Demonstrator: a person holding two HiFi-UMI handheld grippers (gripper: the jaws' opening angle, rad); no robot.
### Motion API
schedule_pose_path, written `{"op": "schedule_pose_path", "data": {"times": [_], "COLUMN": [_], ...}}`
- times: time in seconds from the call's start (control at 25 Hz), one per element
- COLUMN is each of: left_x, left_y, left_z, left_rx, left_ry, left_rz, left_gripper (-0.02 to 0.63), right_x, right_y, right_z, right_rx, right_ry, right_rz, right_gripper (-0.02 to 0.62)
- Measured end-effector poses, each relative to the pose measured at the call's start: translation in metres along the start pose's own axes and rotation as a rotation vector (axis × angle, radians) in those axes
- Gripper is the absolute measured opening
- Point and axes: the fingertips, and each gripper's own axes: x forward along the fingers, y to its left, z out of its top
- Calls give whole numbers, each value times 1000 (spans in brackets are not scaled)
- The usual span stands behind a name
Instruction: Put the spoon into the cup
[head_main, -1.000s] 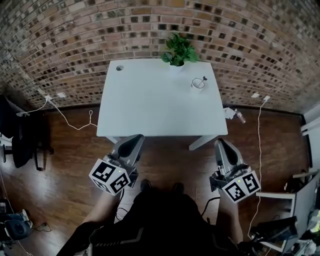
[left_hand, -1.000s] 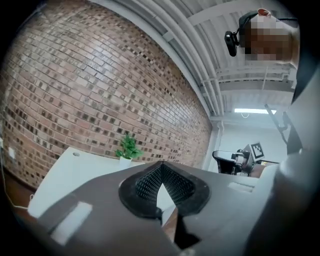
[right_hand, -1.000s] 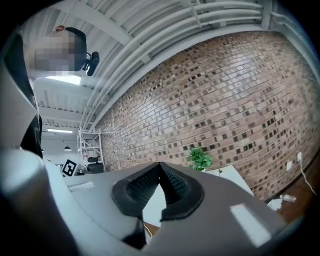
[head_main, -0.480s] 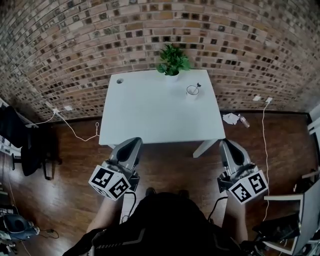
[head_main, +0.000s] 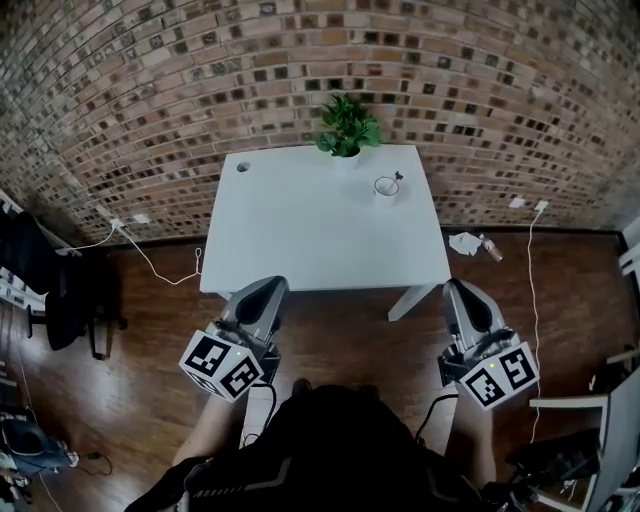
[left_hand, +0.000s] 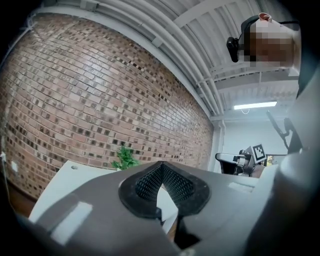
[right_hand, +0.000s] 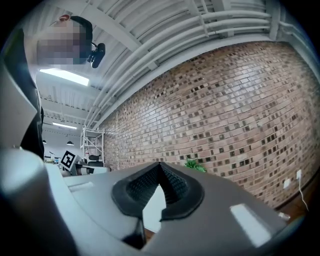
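Note:
A white cup (head_main: 386, 187) stands at the far right of the white table (head_main: 300, 235), with a dark spoon (head_main: 397, 177) sticking out of it. My left gripper (head_main: 266, 290) and right gripper (head_main: 461, 296) hang below the table's near edge, well short of the cup, both pointing level at the wall. Each is shut with nothing between its pads. In the left gripper view the black pads (left_hand: 172, 182) meet at the tip; the right gripper view shows its pads (right_hand: 172, 186) meeting the same way.
A potted green plant (head_main: 346, 127) stands at the table's back edge near the cup. A brick wall (head_main: 200, 90) rises behind. Cables (head_main: 150, 260) and a white wad (head_main: 464, 242) lie on the wooden floor; a dark chair (head_main: 50, 290) is at the left.
Both grippers have risen a little and edged toward the table. The head view has shifted, so the table sits slightly lower in frame. Both jaws stay shut.

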Motion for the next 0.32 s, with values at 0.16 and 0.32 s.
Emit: {"op": "schedule_pose_path", "data": {"times": [0.16, 0.32], "left_x": [-3, -8], "left_y": [4, 8], "left_z": [-2, -4], "left_rx": [-4, -12], "left_ry": [-7, -9], "left_rz": [6, 8], "left_gripper": [-6, -6], "right_x": [5, 5], "right_y": [2, 4], "right_z": [0, 0], "right_rx": [1, 0], "right_ry": [-2, -2], "right_rz": [8, 4], "right_gripper": [6, 6]}}
